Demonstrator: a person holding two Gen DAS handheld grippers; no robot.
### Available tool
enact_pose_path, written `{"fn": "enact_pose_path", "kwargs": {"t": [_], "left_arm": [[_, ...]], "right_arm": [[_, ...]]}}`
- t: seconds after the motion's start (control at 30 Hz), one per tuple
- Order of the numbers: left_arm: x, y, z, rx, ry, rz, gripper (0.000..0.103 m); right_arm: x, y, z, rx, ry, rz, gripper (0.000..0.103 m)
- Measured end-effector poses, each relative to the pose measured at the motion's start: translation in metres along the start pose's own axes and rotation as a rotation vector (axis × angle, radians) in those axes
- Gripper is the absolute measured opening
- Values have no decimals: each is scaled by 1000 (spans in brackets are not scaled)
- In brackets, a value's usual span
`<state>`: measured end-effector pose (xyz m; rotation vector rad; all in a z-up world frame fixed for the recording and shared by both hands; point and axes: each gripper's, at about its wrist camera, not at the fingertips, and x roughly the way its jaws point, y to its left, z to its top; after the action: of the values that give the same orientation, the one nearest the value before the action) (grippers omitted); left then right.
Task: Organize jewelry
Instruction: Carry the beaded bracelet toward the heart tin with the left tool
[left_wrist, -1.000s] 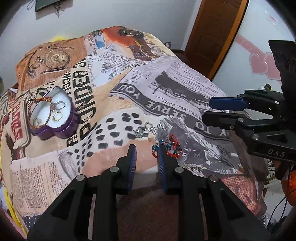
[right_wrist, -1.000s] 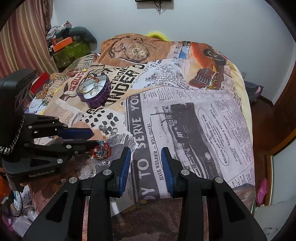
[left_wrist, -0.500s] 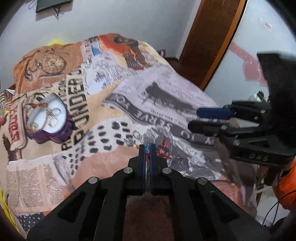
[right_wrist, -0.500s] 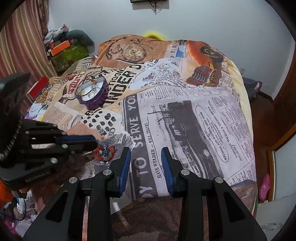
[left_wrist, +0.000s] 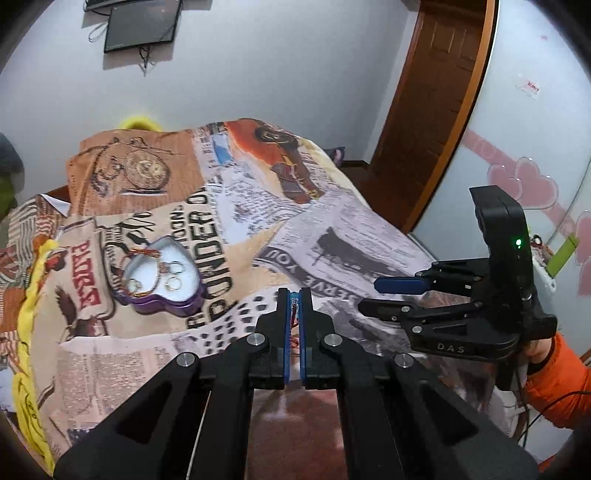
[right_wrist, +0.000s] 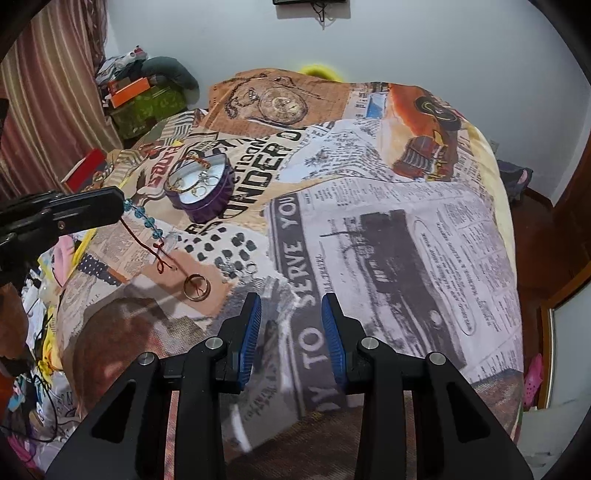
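Observation:
My left gripper (left_wrist: 294, 295) is shut on a bracelet of blue beads (left_wrist: 294, 303) strung on red cord. In the right wrist view the left gripper (right_wrist: 117, 210) holds it above the bed, beads (right_wrist: 146, 219) and cord (right_wrist: 147, 248) dangling. A purple heart-shaped tin (left_wrist: 173, 306) (right_wrist: 212, 203) lies farther back, with rings and a gold-red bracelet inside. On the bedspread lie a gold ring (right_wrist: 197, 288) and small silver pieces (right_wrist: 240, 267). My right gripper (right_wrist: 291, 306) (left_wrist: 380, 295) hovers open, with nothing between its fingers.
The newspaper-print bedspread (right_wrist: 388, 229) covers the whole bed. A wooden door (left_wrist: 436, 110) stands at the back right. Boxes and clutter (right_wrist: 144, 96) pile up by the curtain. An orange sleeve (left_wrist: 554, 376) holds the right gripper. The bed's edge drops to the floor on the right.
The left gripper's jaws shut on the blue bead bracelet and rose with it off the bedspread. A gold ring now shows where it lay. The right gripper stayed put.

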<state>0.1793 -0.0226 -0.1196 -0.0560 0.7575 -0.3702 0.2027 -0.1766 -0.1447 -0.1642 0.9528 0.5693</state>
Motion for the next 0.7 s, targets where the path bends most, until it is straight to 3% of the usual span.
{"fn": "enact_pose_path", "kwargs": {"t": [0.3, 0.7], "left_arm": [[-8, 32, -11, -60, -19, 51, 2], [-9, 54, -27, -84, -5, 39, 2]], "right_arm": [[23, 33, 6, -60, 56, 75, 31], [46, 73, 23, -150, 117, 129, 31]]}}
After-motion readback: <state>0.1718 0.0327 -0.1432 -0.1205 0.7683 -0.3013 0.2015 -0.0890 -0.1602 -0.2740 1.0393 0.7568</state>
